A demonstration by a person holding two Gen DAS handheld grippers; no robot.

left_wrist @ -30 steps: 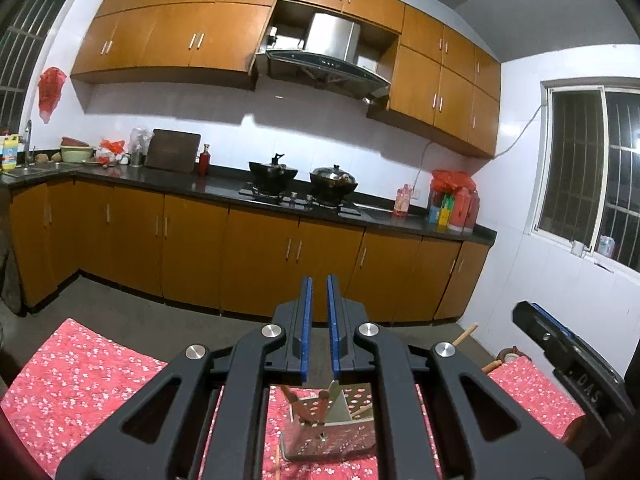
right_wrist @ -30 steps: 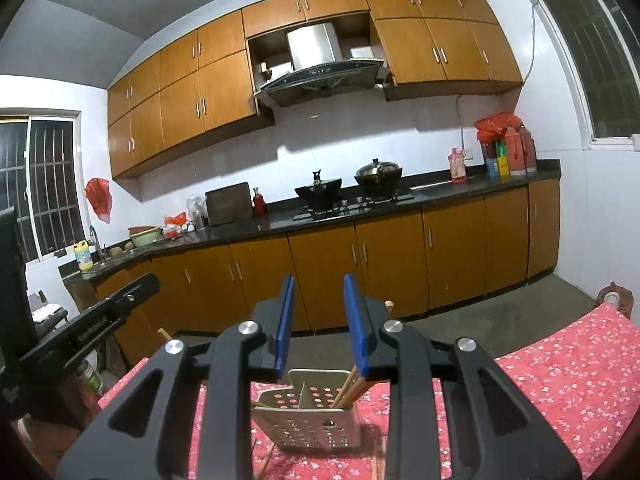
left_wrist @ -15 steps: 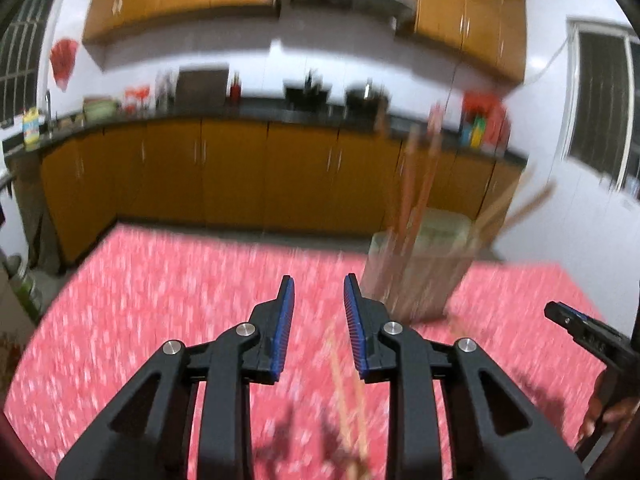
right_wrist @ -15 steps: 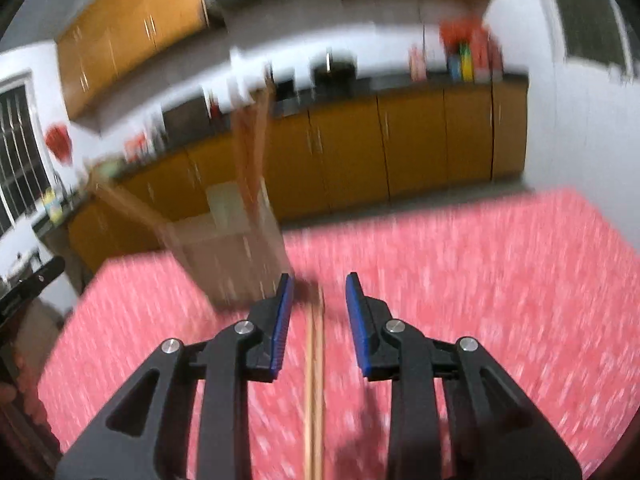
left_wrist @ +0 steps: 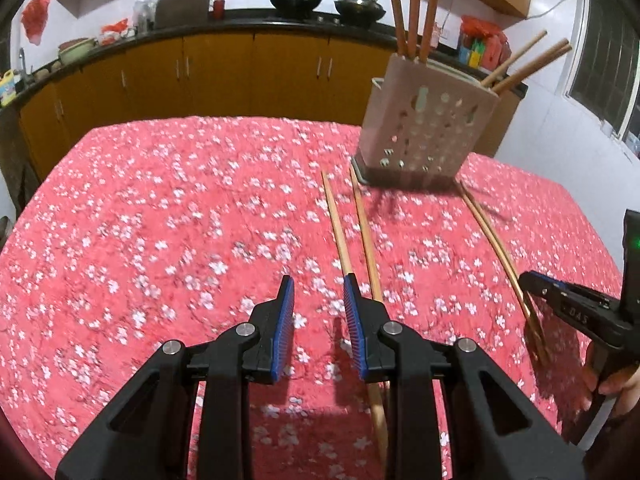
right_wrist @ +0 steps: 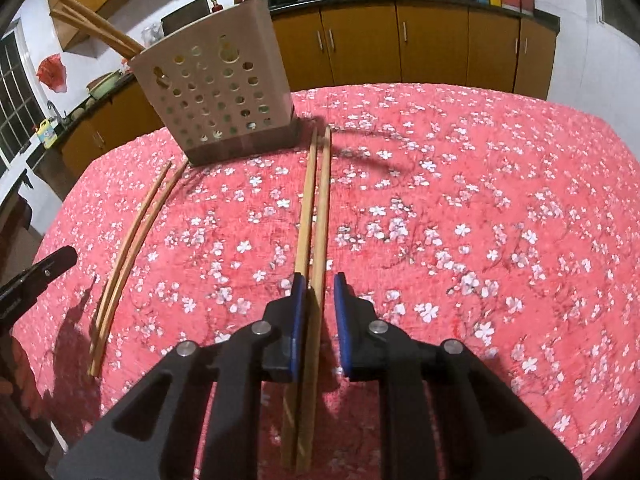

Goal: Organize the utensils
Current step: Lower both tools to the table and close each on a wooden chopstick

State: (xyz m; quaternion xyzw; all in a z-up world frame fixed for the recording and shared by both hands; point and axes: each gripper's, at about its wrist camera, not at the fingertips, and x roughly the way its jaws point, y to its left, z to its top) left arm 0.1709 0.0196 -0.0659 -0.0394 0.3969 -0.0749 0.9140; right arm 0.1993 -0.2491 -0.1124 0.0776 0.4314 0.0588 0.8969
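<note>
A: Four chopsticks lie loose on the worktop, in two pairs. Several more already stand in the perforated holder at the far side, so the sorting looks partly done.

B: Positions?

A: Right pair runs from the holder's base toward the near edge, passing between the pads of the right tongs. Those jaws are closing around the pair; a gap shows on the right side, so no firm grip yet. Left pair lies just right of the left tongs.

B: Left tongs state?

A: Parted, nothing between the pads; one stick of the left pair passes under the right finger.

B: Remaining?

A: Judged from the layout: both pairs need lifting and dropping into the holder. Neither is off the cloth.
</note>
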